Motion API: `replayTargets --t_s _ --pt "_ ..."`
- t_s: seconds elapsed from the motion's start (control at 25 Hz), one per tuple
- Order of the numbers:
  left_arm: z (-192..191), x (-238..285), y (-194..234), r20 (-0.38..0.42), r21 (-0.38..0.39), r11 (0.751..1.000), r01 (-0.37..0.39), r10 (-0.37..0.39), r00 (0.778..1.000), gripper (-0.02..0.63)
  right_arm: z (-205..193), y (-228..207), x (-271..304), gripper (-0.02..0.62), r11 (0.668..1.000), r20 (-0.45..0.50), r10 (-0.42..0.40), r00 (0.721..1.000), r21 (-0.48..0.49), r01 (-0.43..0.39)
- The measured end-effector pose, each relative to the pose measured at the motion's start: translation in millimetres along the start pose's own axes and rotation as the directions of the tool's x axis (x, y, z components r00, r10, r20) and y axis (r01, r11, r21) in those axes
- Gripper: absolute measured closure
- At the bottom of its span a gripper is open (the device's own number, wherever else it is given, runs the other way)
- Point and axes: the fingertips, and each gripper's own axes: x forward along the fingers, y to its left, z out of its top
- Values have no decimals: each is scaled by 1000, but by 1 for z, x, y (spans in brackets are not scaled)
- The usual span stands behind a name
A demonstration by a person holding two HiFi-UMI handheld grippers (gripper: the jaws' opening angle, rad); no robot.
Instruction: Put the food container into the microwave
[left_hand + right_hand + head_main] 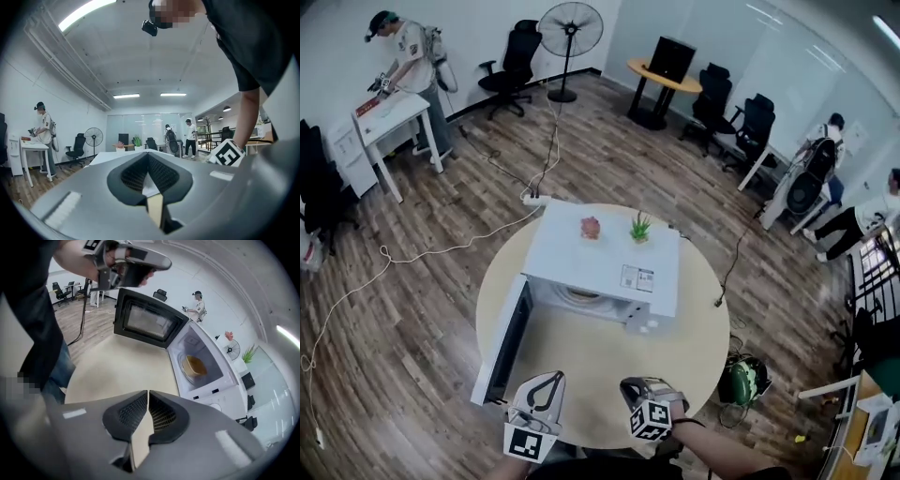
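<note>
Inside the microwave (pixel 609 251) on the table (pixel 609 375), the container (pixel 194 365) rests on the turntable (pixel 184 376) with the door (pixel 504 342) open, so the left hand-held gripper (pixel 148 157) and right hand-held gripper (pixel 148 393), jaws together and empty, stand clear, probably pending door closure.

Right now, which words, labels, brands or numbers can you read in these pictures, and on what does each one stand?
No text can be read.
Sticker on top of the microwave: print too small to read.
Marker cubes of the left tool and the right tool: square patterns only, no words.
</note>
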Motion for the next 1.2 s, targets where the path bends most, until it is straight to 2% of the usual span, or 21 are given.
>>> replayTargets --t_s 0.12,0.24,0.4,0.48,0.56,0.72,0.8,0.96,1.08,1.2 --pt "16 9 -11 10 35 999 34 -34 999 607 19 11 -32 580 999 77 -14 997 51 10" --pt "30 17 -21 16 60 996 61 -62 998 607 47 8 -63 581 992 162 -67 985 118 48" --pt "56 27 -30 46 79 994 79 -82 996 607 85 -23 -113 584 962 292 -201 935 240 131" --pt "70 32 -31 62 88 993 79 -84 995 607 101 -46 -140 584 932 358 -283 890 321 167" --pt "83 38 -31 83 98 992 78 -86 993 607 111 -69 -164 584 898 414 -367 833 393 199" --pt "107 47 -34 133 133 988 78 -96 986 607 111 -109 -204 584 827 469 -515 718 492 273" --pt "117 49 -33 143 141 987 74 -94 985 607 109 -128 -224 584 773 474 -585 658 571 276" --pt "135 54 -27 172 152 987 53 -79 982 607 96 -165 -252 584 683 466 -684 562 680 268" --pt "146 53 -22 196 159 987 34 -65 978 607 84 -187 -265 584 635 477 -732 486 737 232" --pt "157 51 -15 214 169 986 13 -49 976 607 78 -199 -274 584 603 474 -763 439 766 222"
